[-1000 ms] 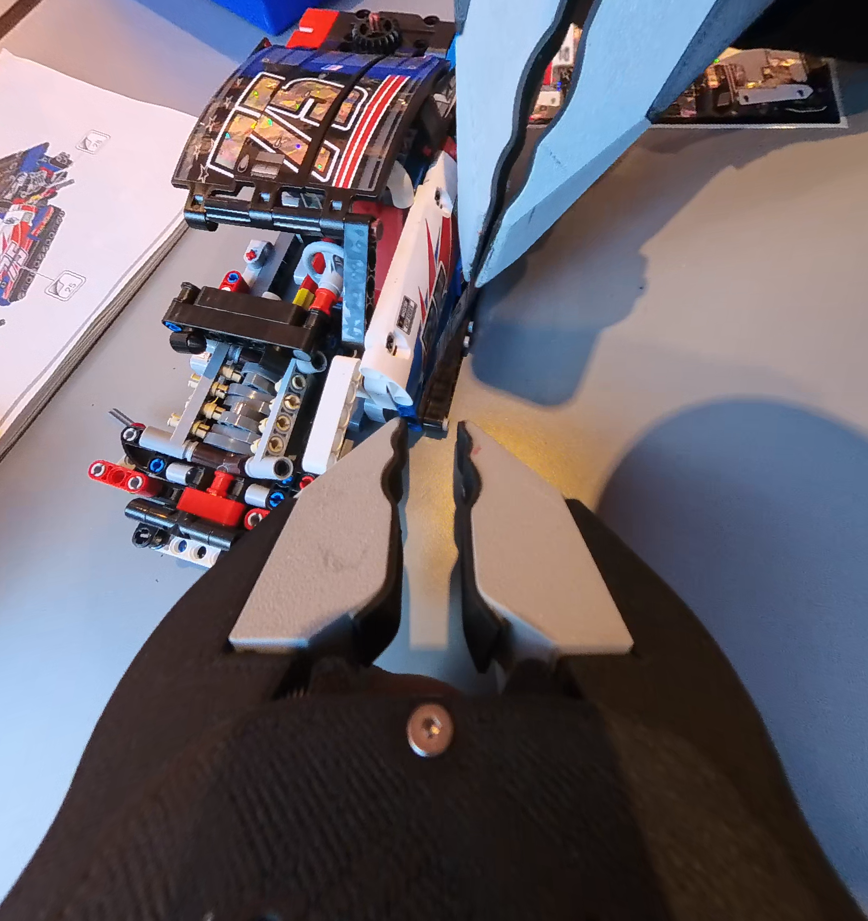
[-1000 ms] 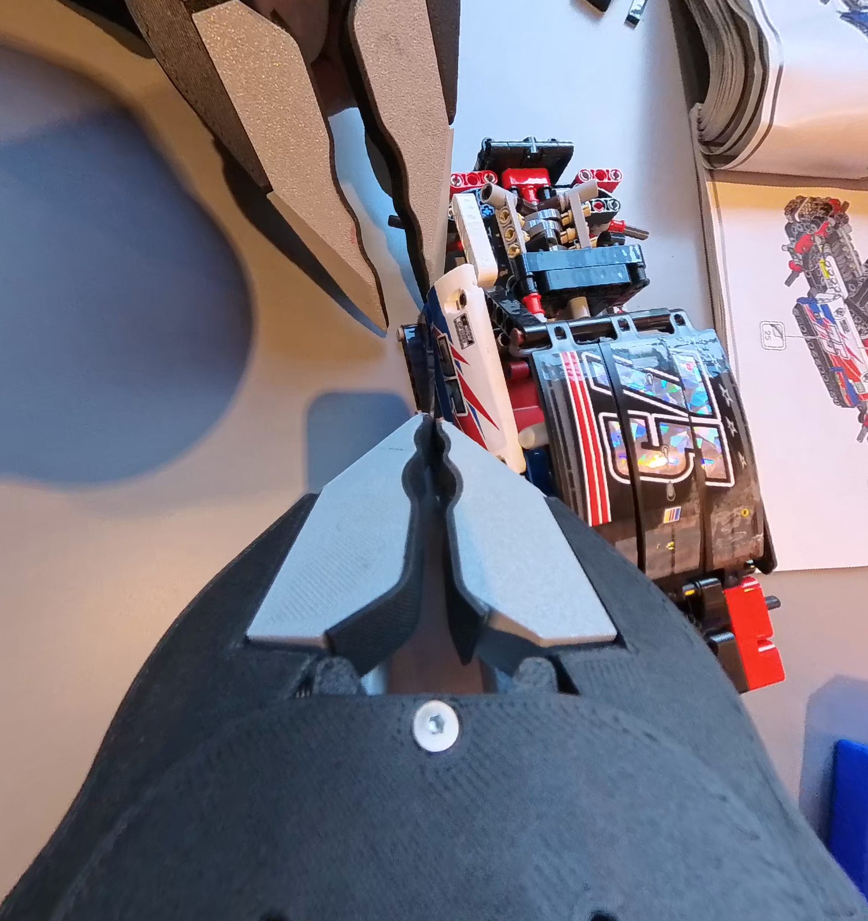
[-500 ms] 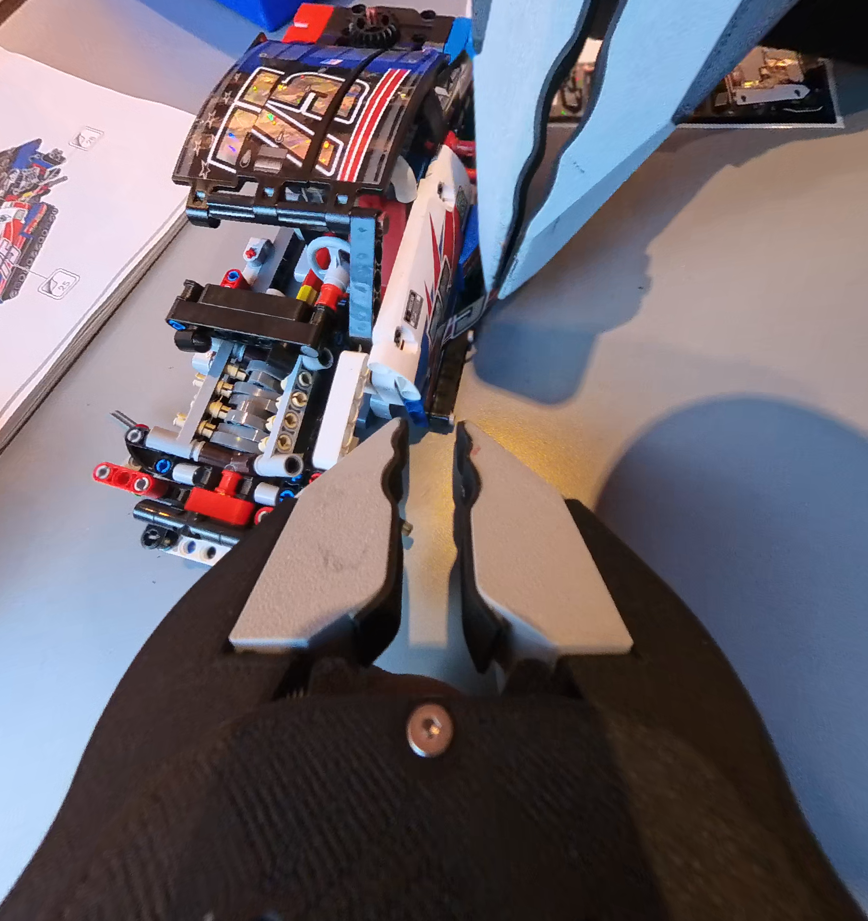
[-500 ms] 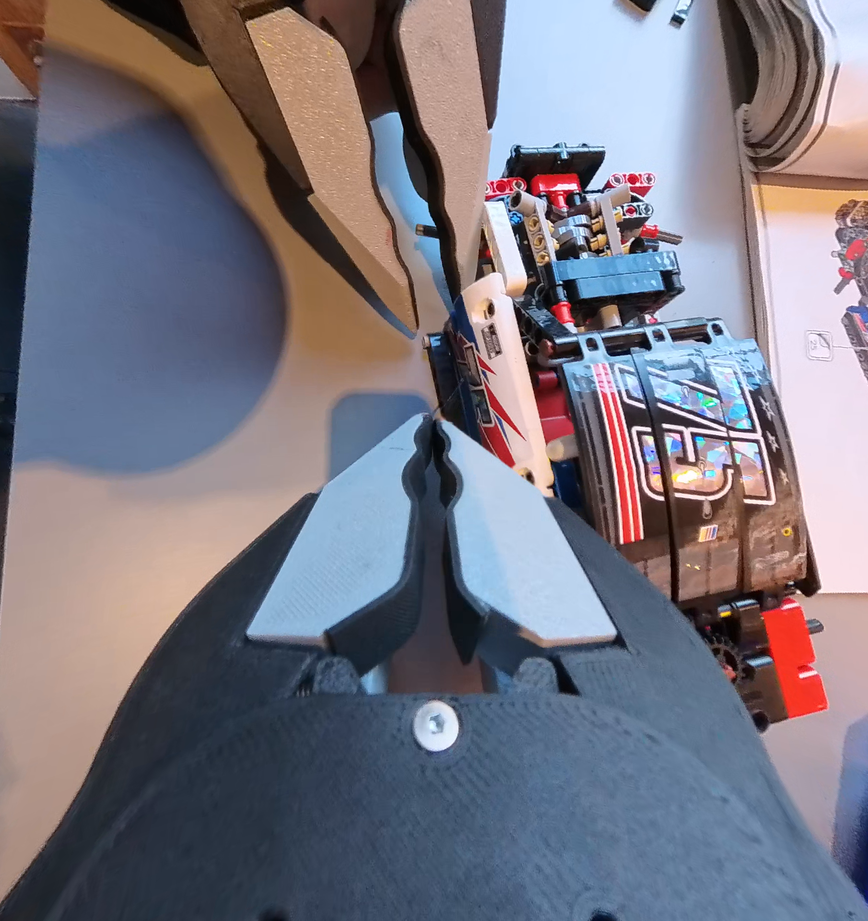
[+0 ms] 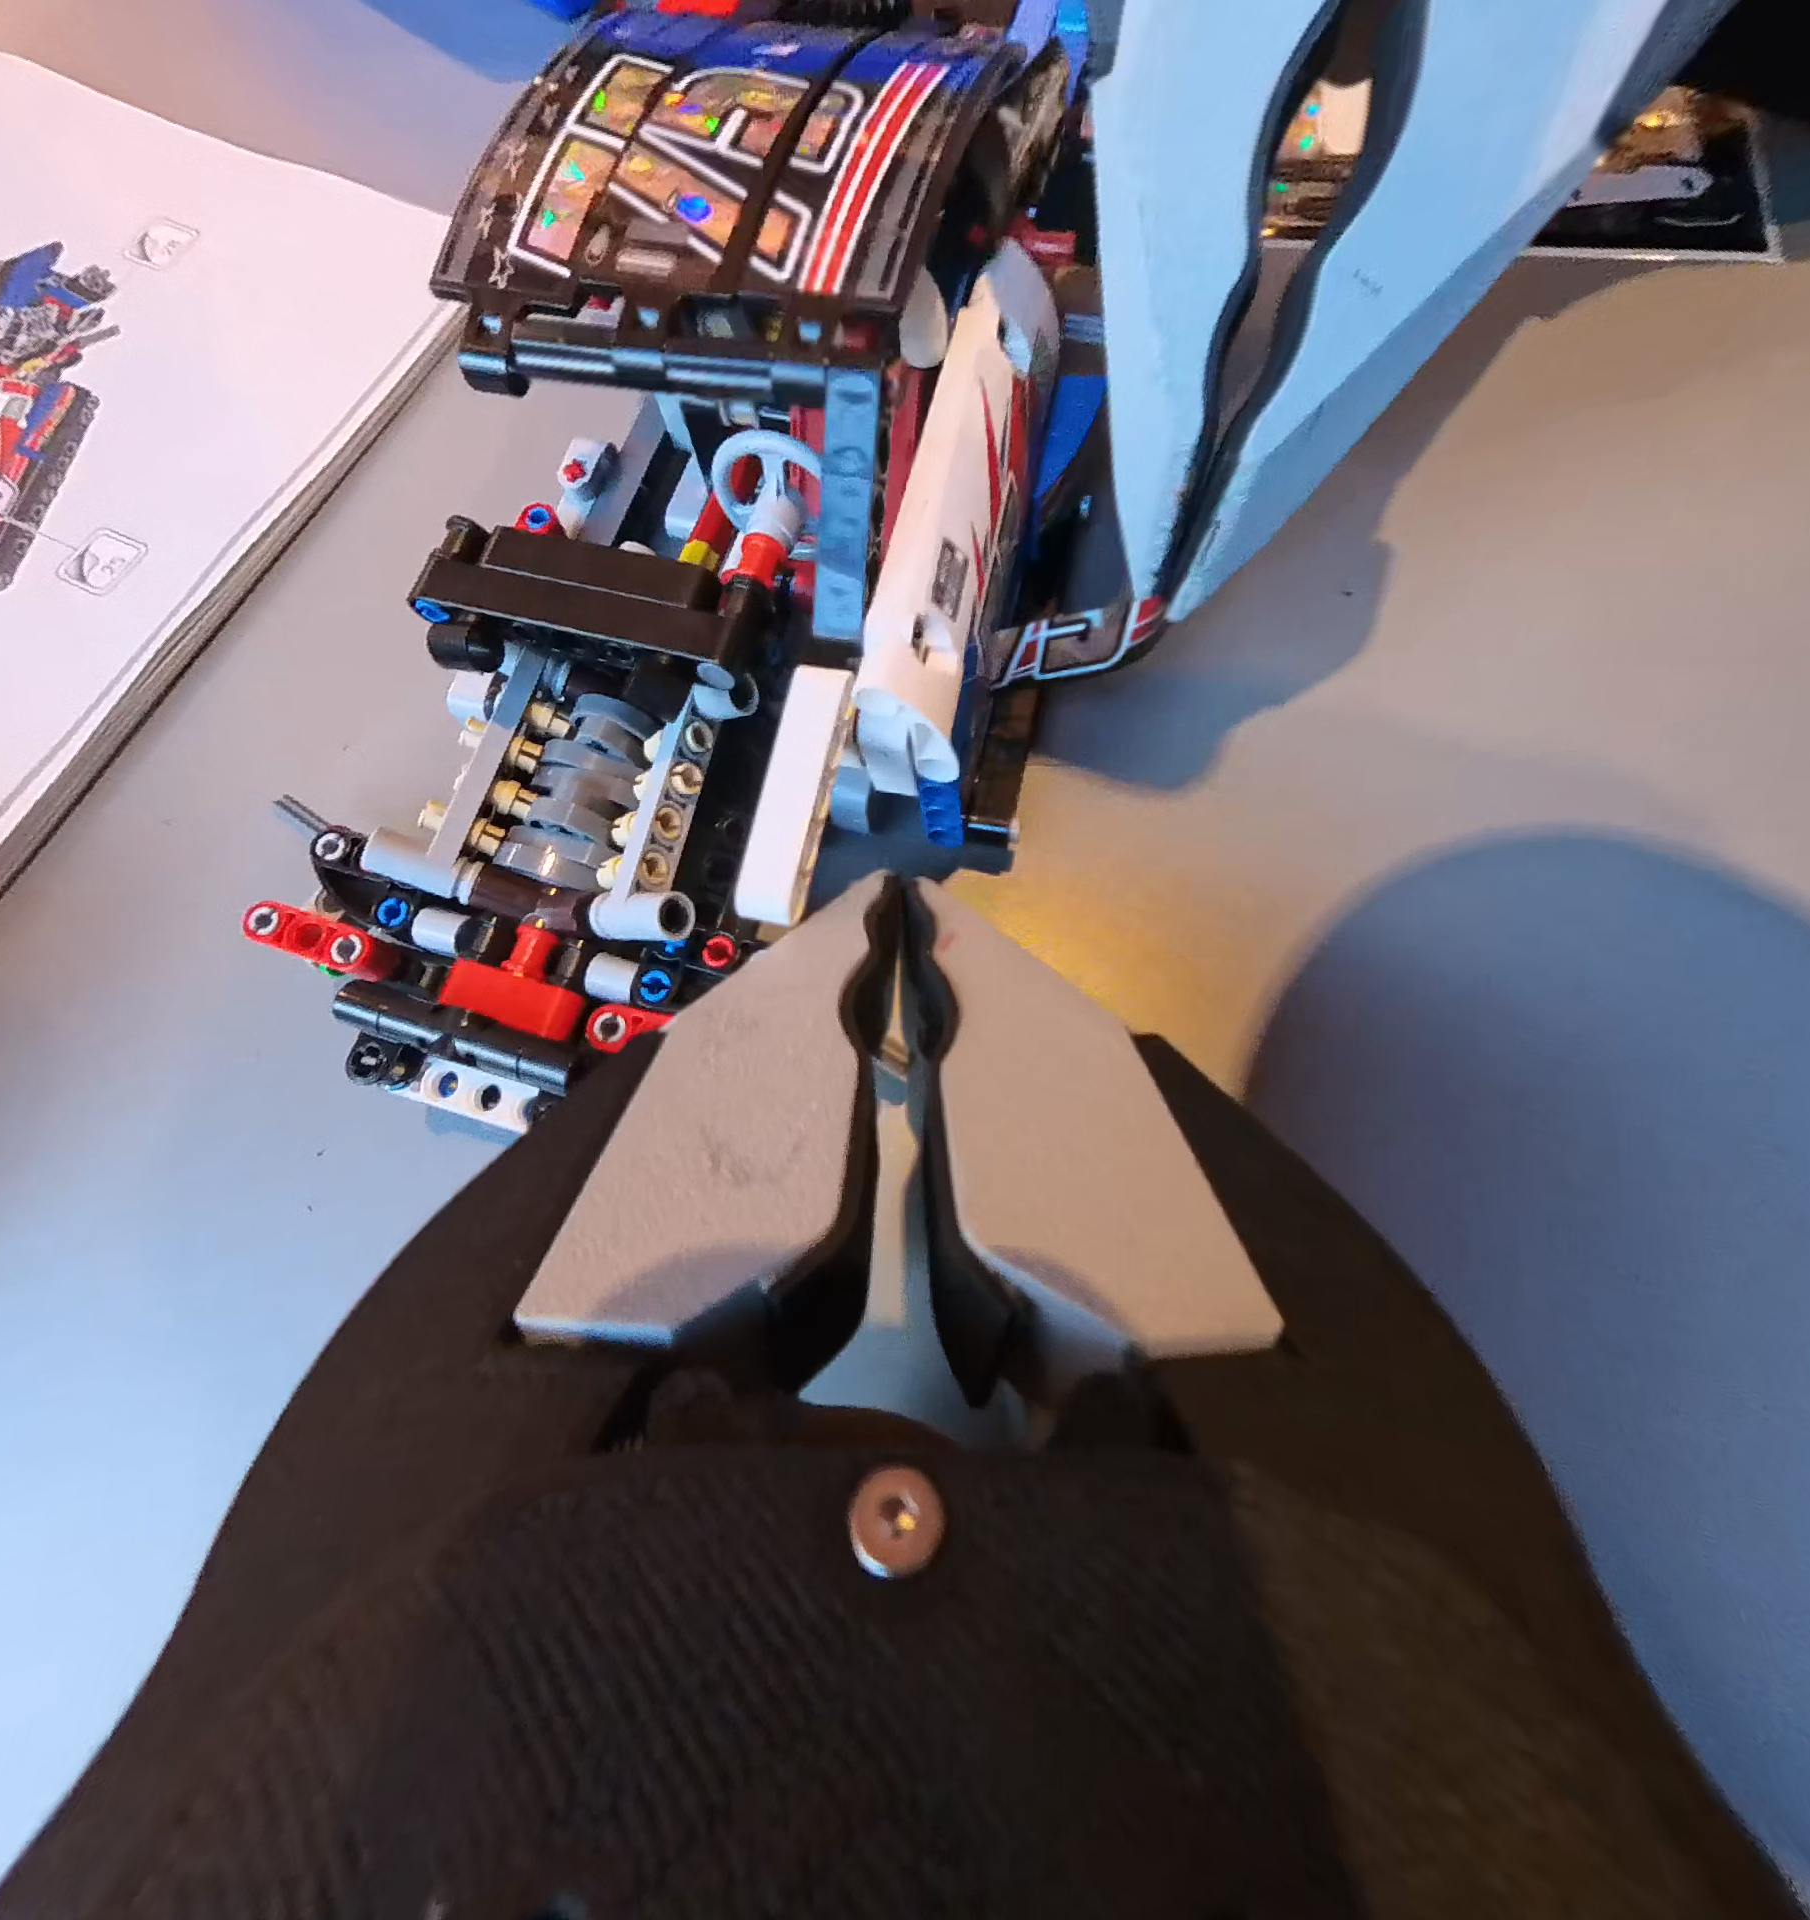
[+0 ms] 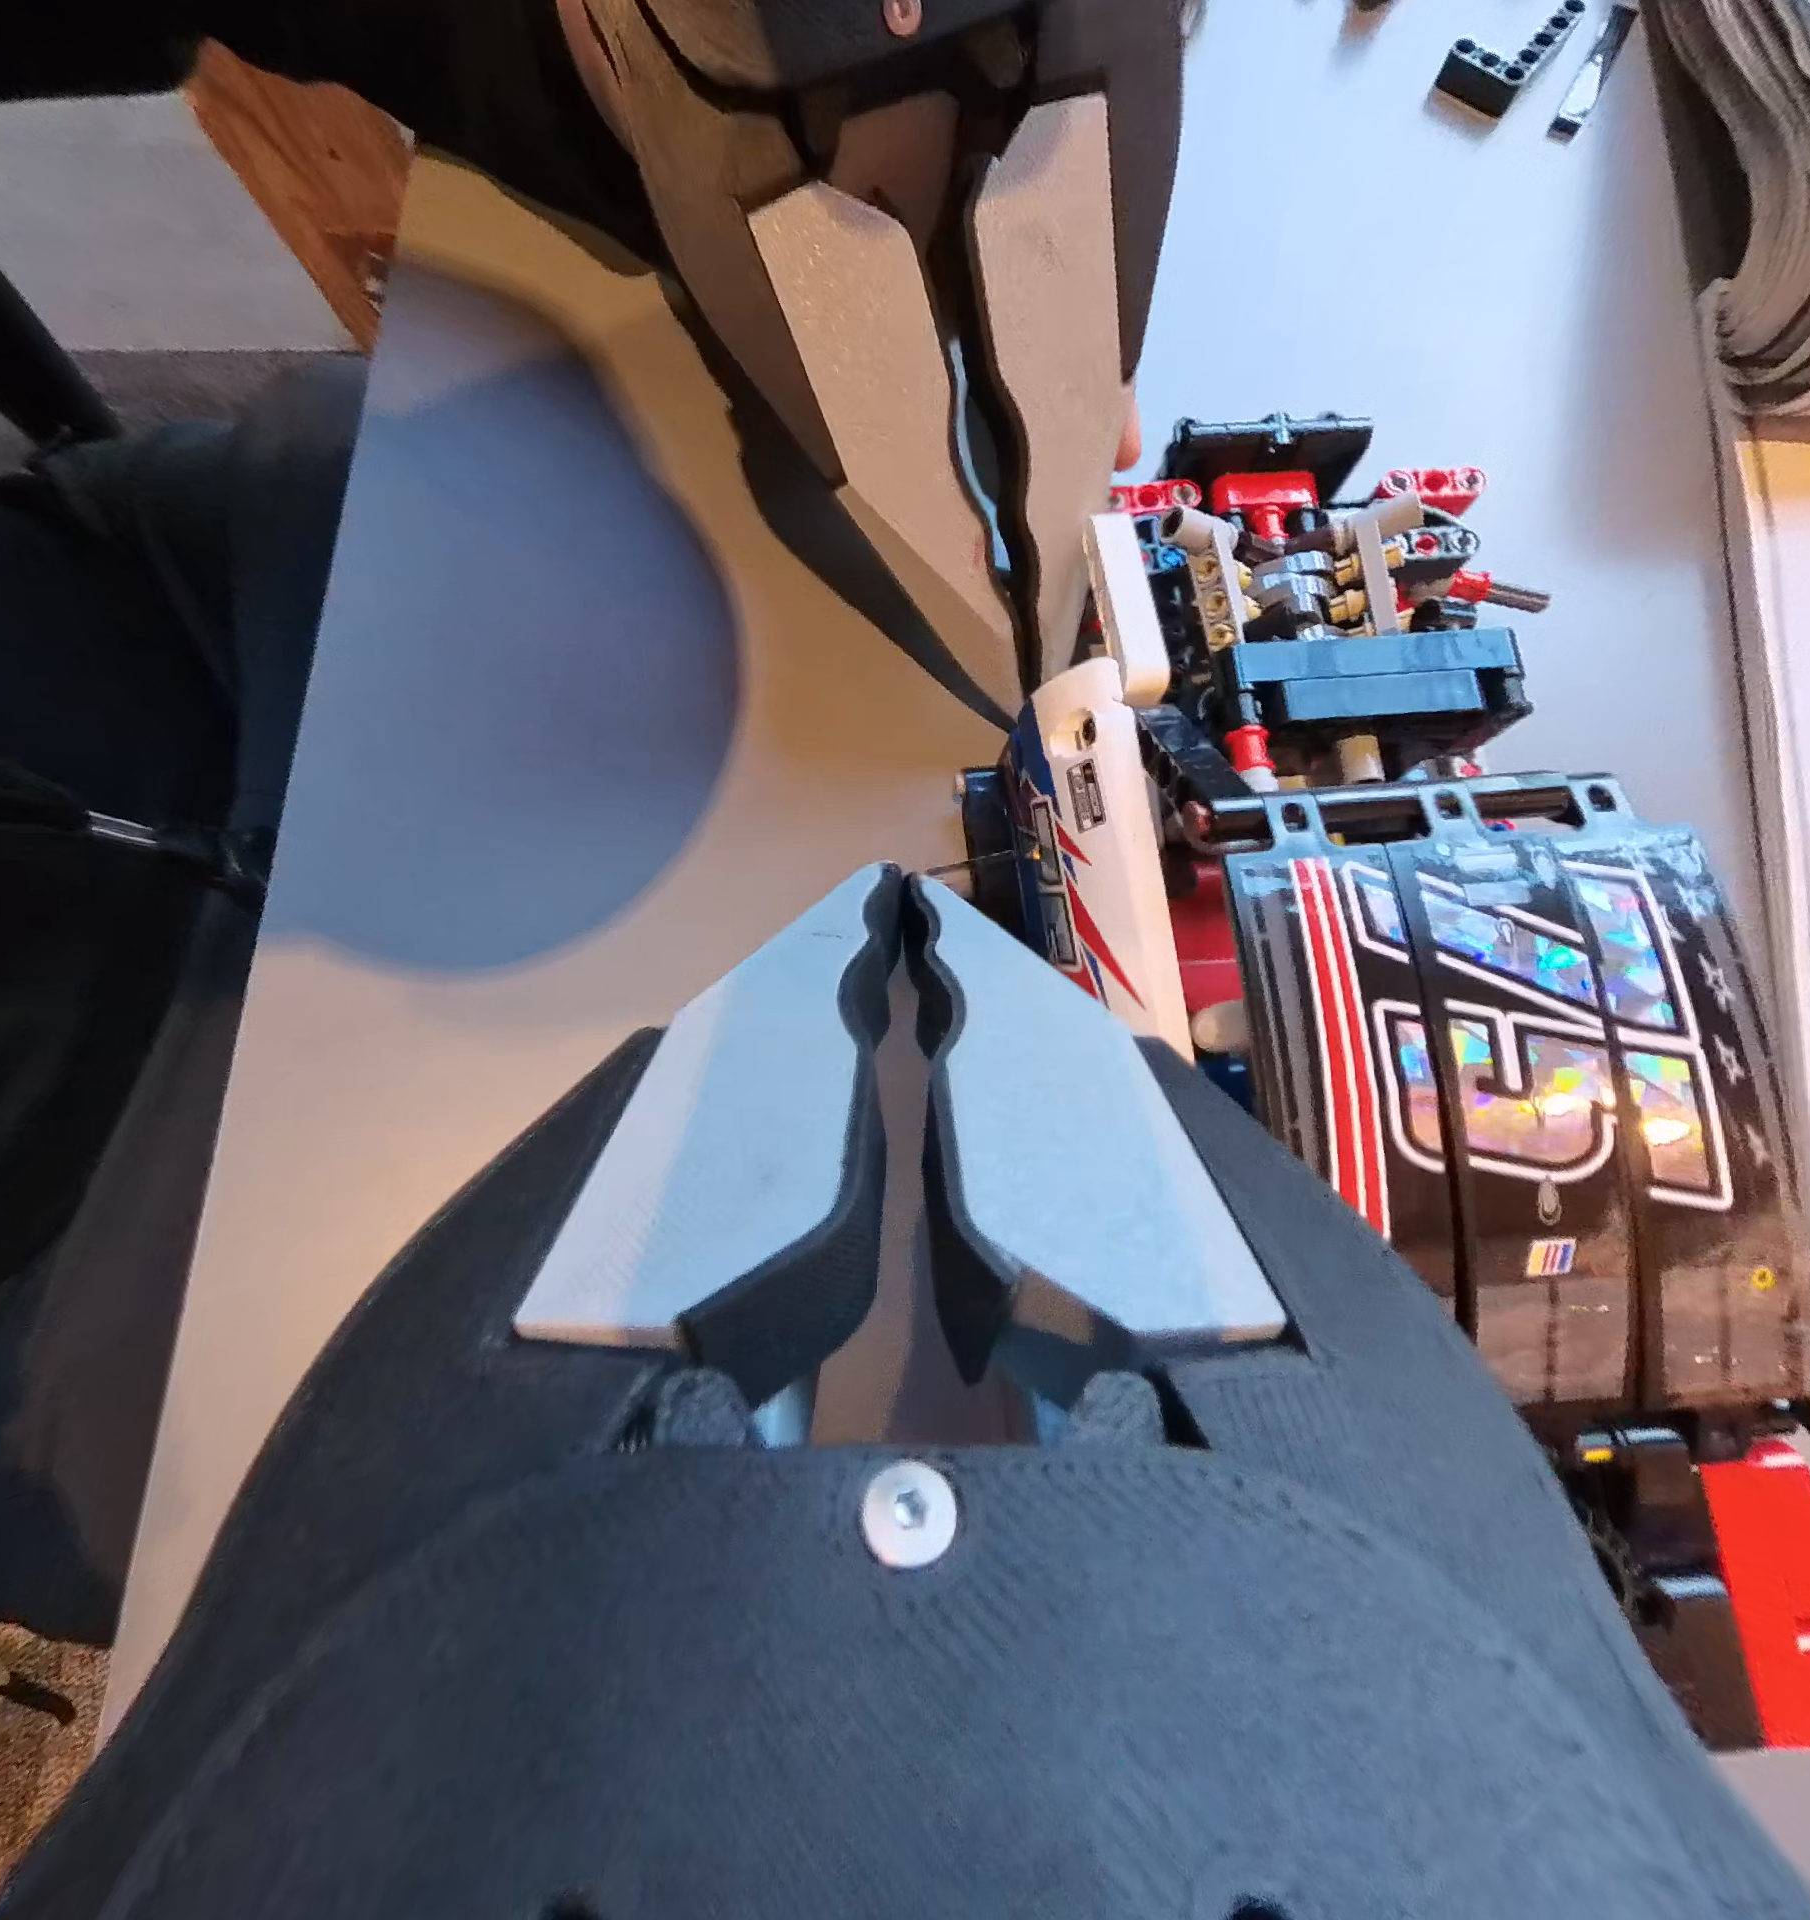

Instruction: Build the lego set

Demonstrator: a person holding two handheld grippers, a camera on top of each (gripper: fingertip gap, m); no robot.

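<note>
The partly built lego race car (image 5: 610,748) stands on the grey table (image 5: 1503,727), with a black roof panel, a white side panel and an exposed engine. My left gripper (image 5: 893,891) is shut, its tips just off the car's front right corner, with nothing visible between them. It also shows in the right wrist view (image 6: 1020,686), touching the end of the white panel. My right gripper (image 6: 901,881) is shut on a thin red, white and blue sticker (image 5: 1072,644) against the car's (image 6: 1503,1039) lower side. The right gripper (image 5: 1166,608) comes down beside the car.
An open instruction booklet (image 5: 153,416) lies left of the car. A dark sticker sheet (image 5: 1659,197) lies behind the right gripper. A loose black beam (image 6: 1503,62) lies on the far table. The table's edge (image 6: 361,727) runs close to the grippers. Some 6 cm of space lies between my two pairs of fingers.
My left gripper has closed from a small gap to tips touching and moved nearer the car's front corner. The sticker now shows spread out at the right gripper's tips along the car's side.
</note>
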